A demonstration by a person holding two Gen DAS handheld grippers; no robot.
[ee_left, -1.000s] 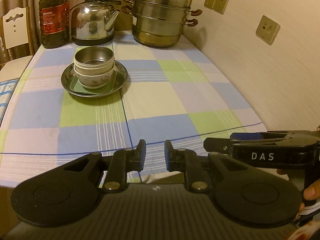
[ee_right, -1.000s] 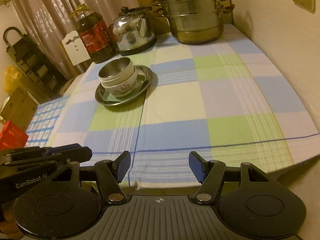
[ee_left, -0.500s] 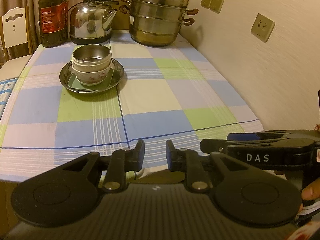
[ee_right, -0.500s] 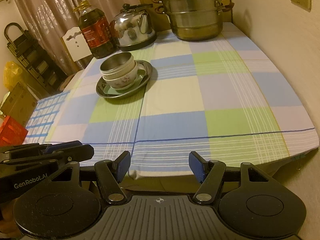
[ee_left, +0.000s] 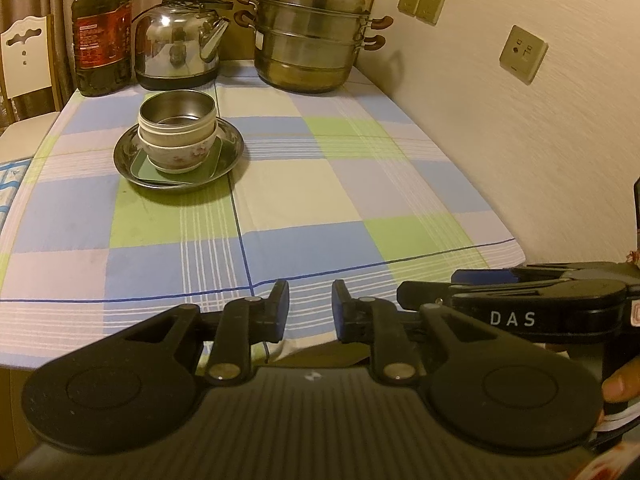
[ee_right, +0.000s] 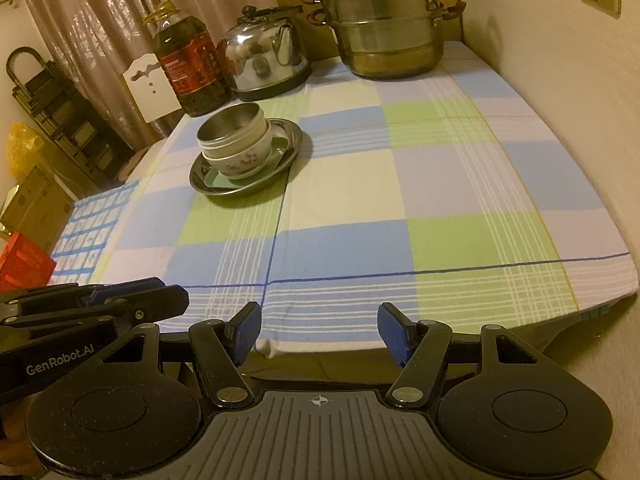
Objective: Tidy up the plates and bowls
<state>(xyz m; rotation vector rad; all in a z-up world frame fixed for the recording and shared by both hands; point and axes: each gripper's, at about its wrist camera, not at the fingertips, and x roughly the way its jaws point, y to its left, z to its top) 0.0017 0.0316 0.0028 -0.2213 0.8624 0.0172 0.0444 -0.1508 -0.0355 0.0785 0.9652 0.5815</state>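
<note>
"DAS" is showing on the right gripper (ee_left: pixel 520 304) (white letters), "GenRobot.AI" on the left gripper (ee_right: pixel 72 344).

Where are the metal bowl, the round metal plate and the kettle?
metal bowl (ee_left: pixel 178 109), left wrist view, inner wall under the rim.
round metal plate (ee_left: pixel 231 145), left wrist view, bare right rim.
kettle (ee_right: pixel 262 60), right wrist view, shiny body below the lid.

Bowls (ee_left: pixel 178 136) on plate (ee_left: pixel 228 158), kettle (ee_left: pixel 176 54) behind
</note>
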